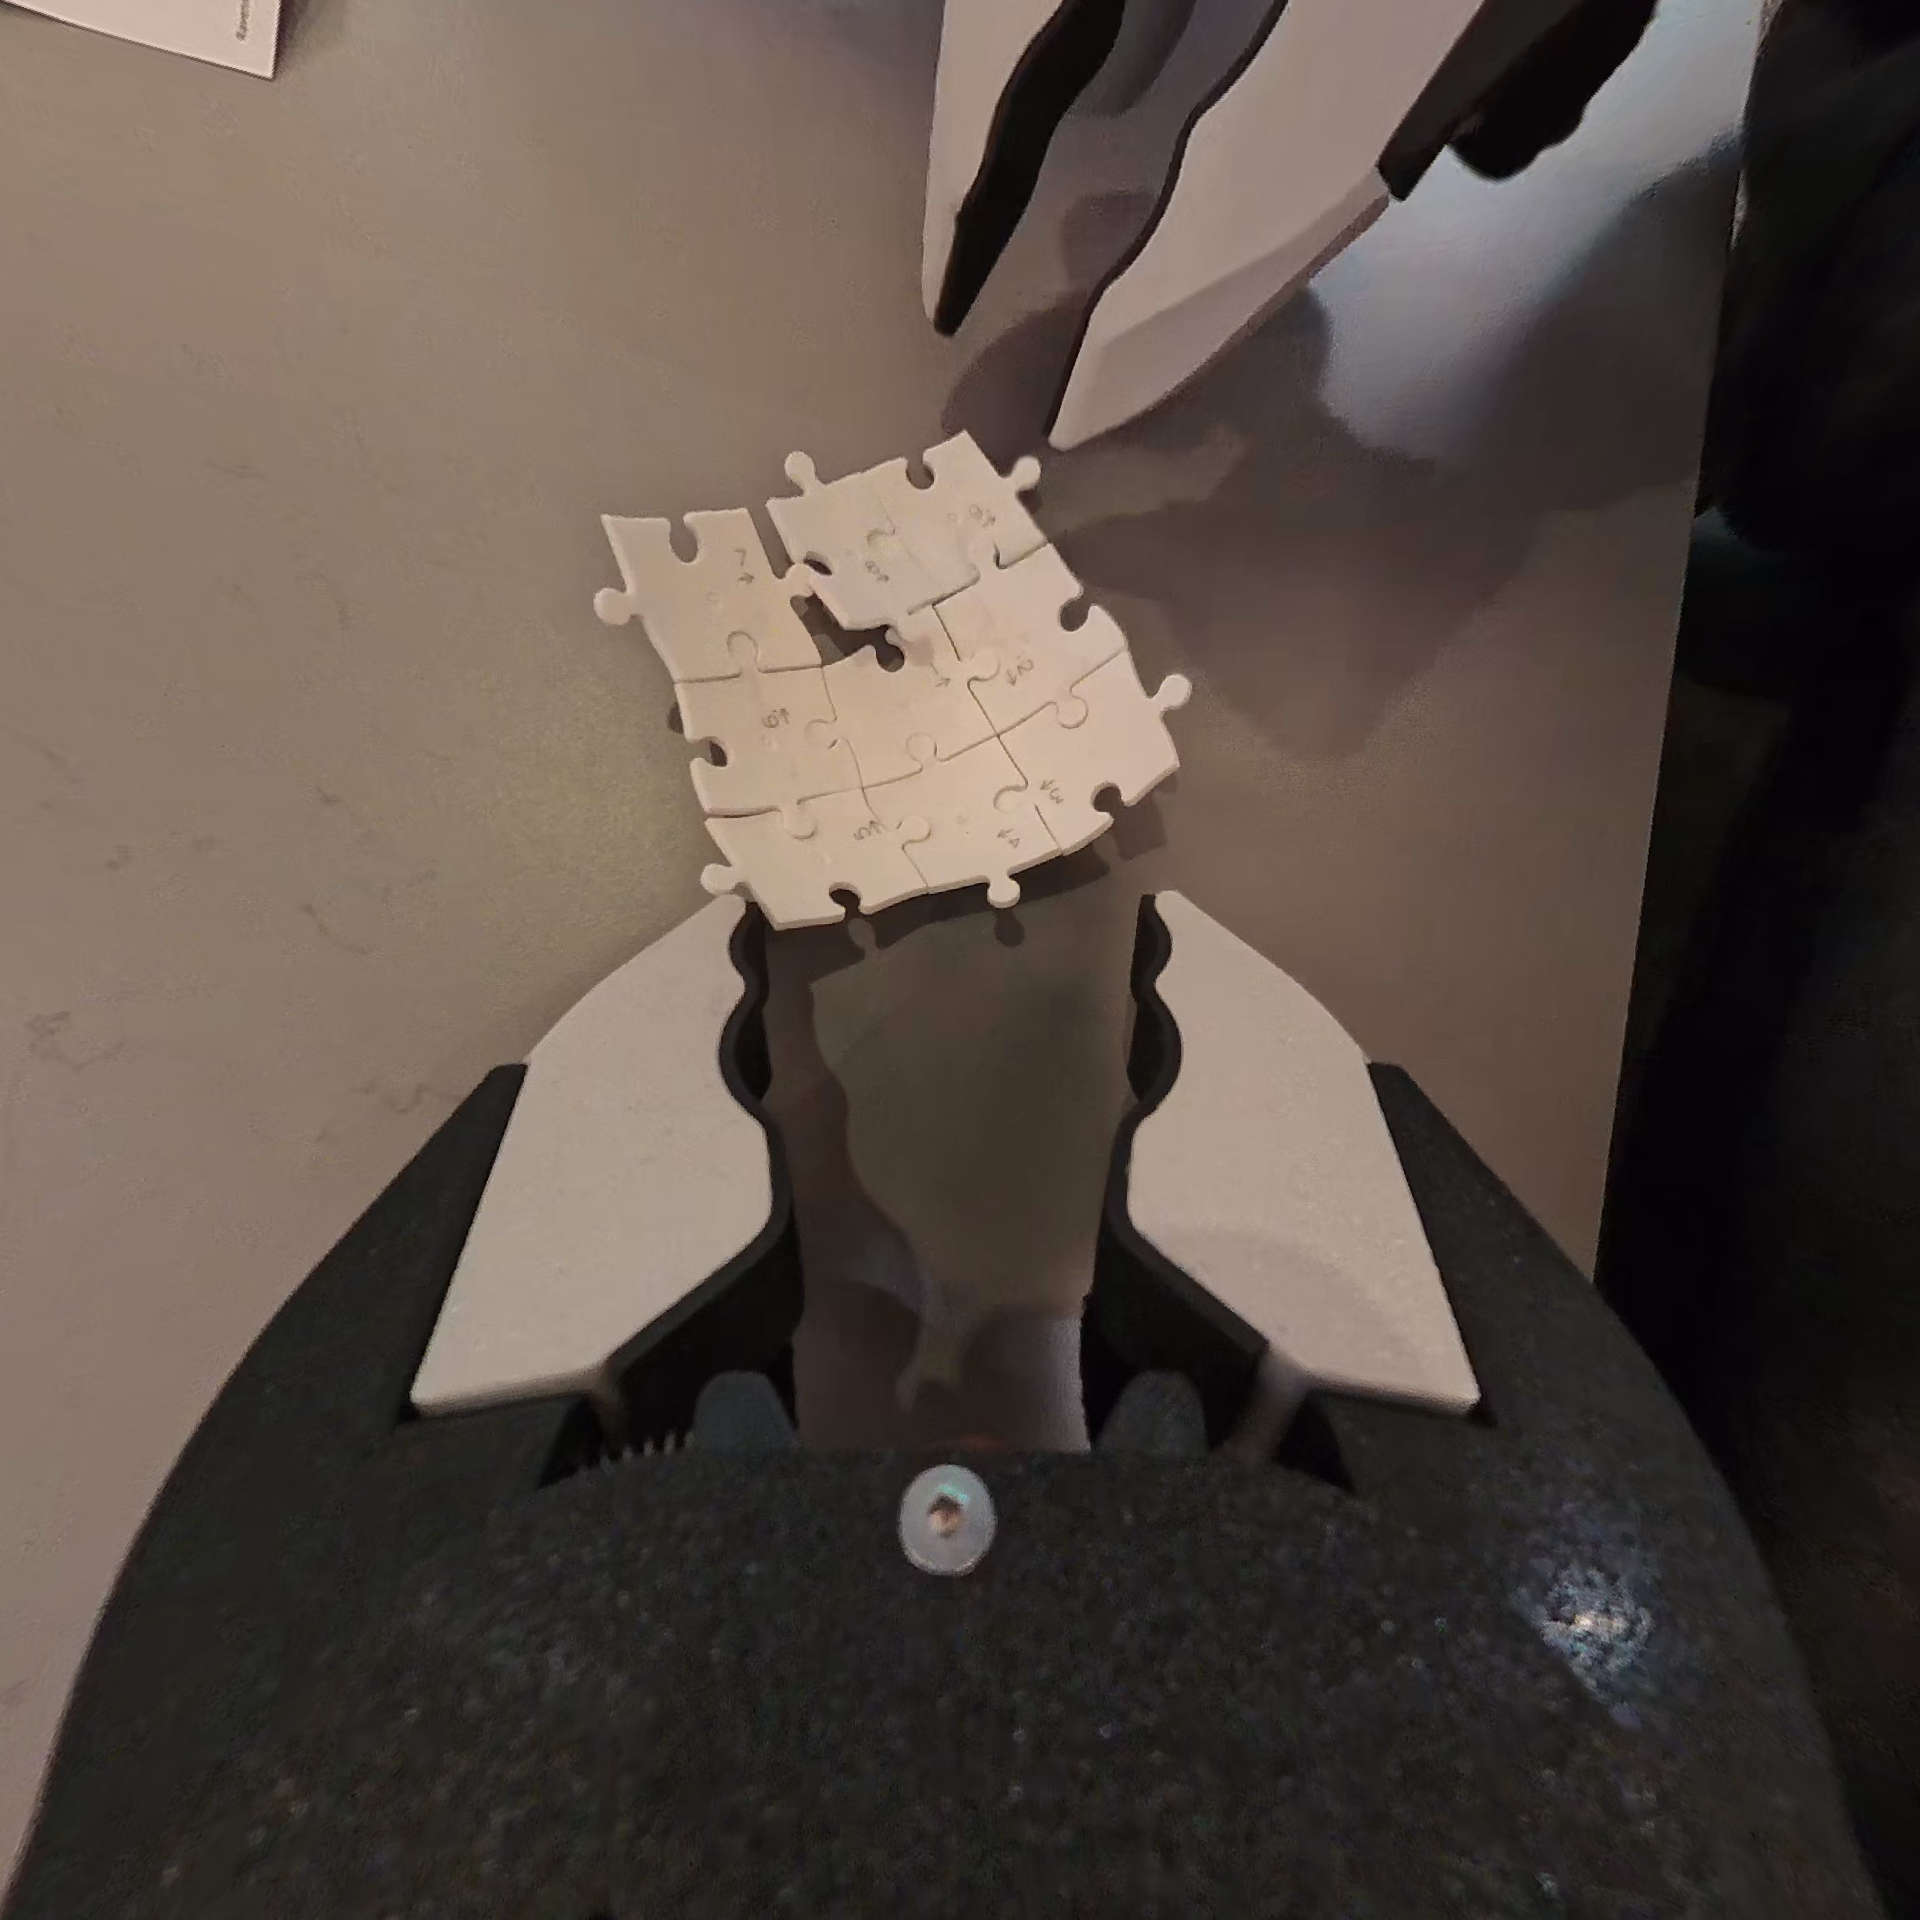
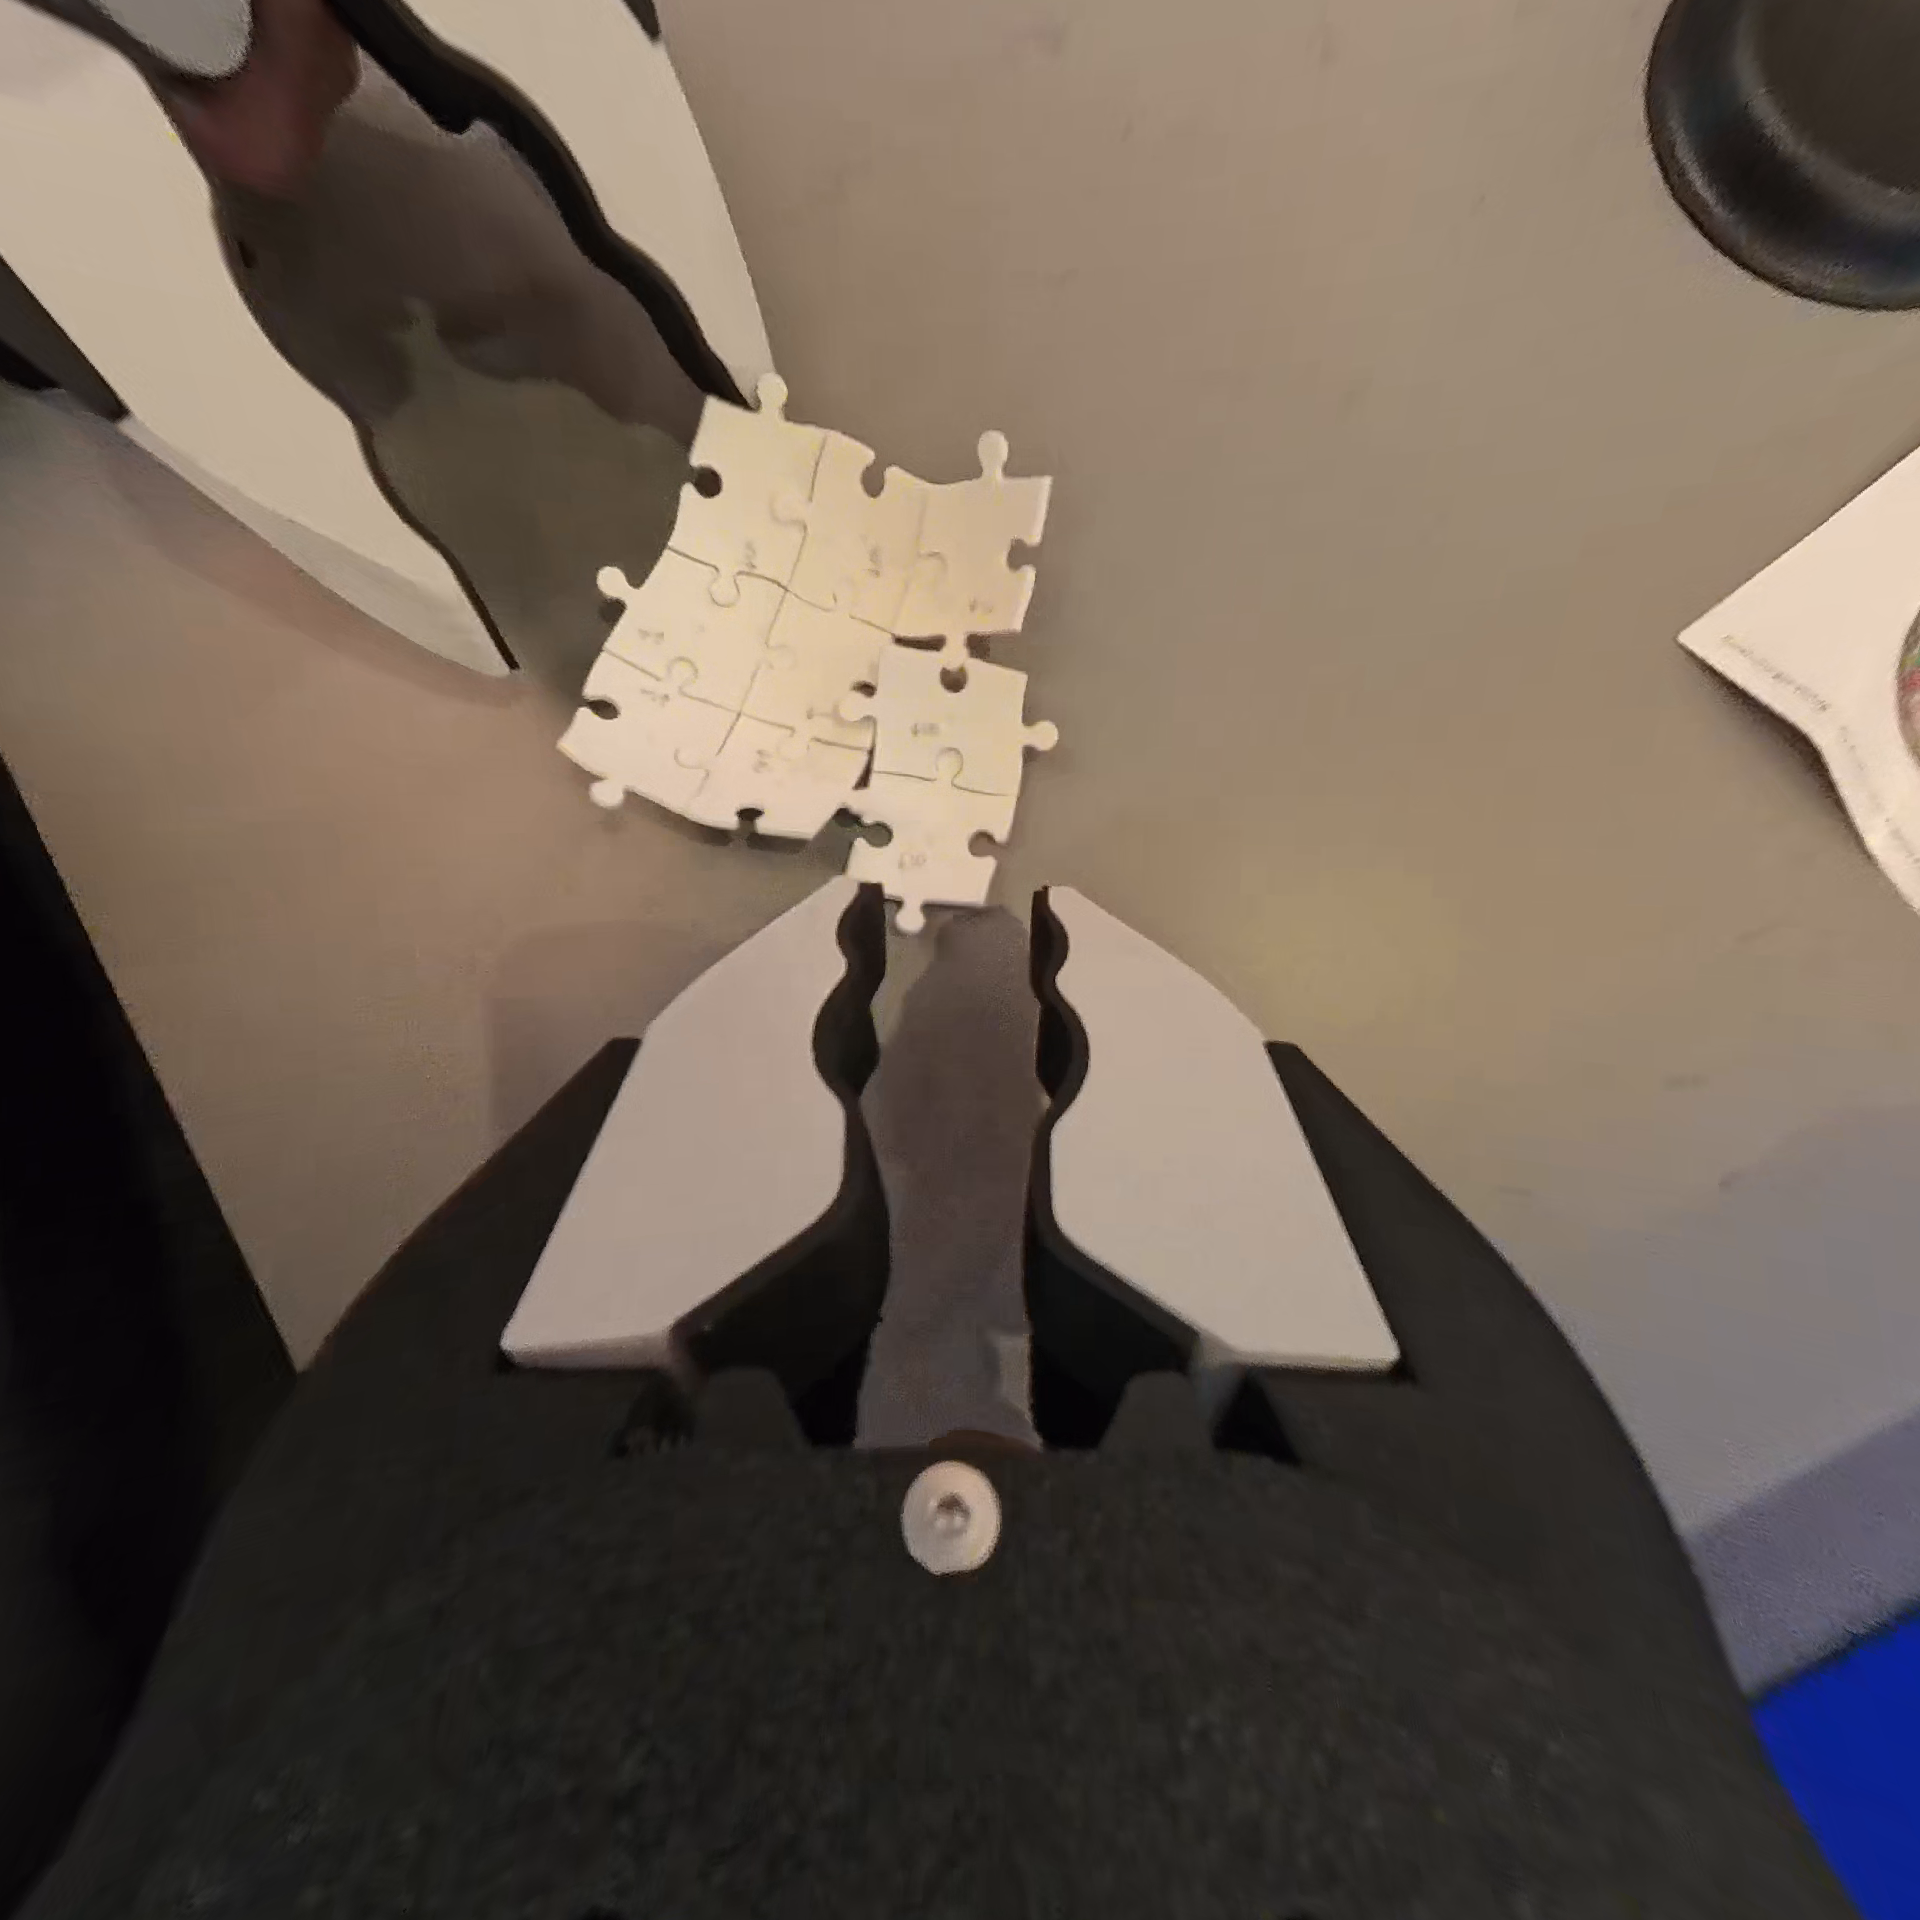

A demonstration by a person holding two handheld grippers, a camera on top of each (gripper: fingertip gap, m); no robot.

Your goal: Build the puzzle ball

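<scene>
White plastic puzzle pieces are lying blank side up on the grey tabletop (image 1: 312, 520), and we are counting two groups: a joined sheet (image 1: 914, 758) of roughly eight or nine interlocked pieces, and a smaller cluster (image 1: 904, 540) of two or three pieces resting partly over the sheet's far edge, not locked in. From the right wrist view the same sheet (image 2: 748, 644) and cluster (image 2: 945, 769) are sitting between our two tools.

We are holding two claws. The left claw (image 1: 945, 914) is hovering just beside the sheet's near edge with its fingers apart and nothing between them. The right claw (image 2: 956, 904) is standing apart too, empty, its tips just short of the small cluster's nearest tab; whether it is touching we cannot tell. Each claw is also showing in the other's view, across the puzzle.

The tabletop is looking matte and faintly scuffed, and the claws are casting soft shadows on it. One round black object (image 2: 1808, 135) is sitting at the far right corner, and one printed white leaflet (image 2: 1829, 665) is lying at the right edge. Beyond the tabletop's edge the room is looking dark, with a patch of blue (image 2: 1839, 1662) down on the right
</scene>
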